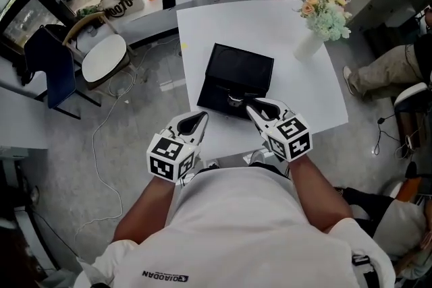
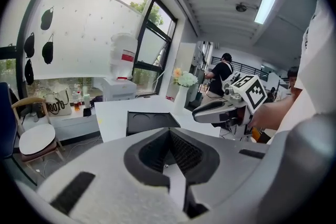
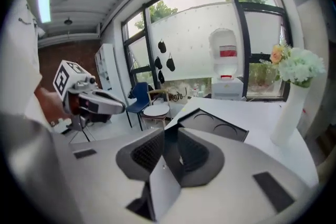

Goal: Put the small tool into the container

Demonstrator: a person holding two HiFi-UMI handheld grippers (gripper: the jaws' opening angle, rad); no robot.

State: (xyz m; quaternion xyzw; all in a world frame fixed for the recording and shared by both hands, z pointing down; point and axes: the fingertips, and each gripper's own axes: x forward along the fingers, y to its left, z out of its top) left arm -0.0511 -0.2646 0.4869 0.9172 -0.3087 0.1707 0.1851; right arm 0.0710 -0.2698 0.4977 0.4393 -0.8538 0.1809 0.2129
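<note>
A black container [image 1: 237, 71] lies open on the white table [image 1: 297, 98]; it also shows in the left gripper view [image 2: 151, 121] and the right gripper view [image 3: 216, 125], with round recesses in it. A small silvery tool [image 1: 235, 100] rests at its near edge. My right gripper [image 1: 250, 106] hovers just right of the tool, jaws a narrow slit apart with nothing between them [image 3: 169, 132]. My left gripper [image 1: 202, 117] hangs at the table's near edge, left of the container, jaws together and empty [image 2: 168, 132].
A white vase of flowers [image 1: 312, 42] stands at the table's far right corner. On the floor to the left are a chair with a round white seat [image 1: 103, 57] and a loose cable [image 1: 101, 145]. A person's leg [image 1: 381, 71] shows at the right.
</note>
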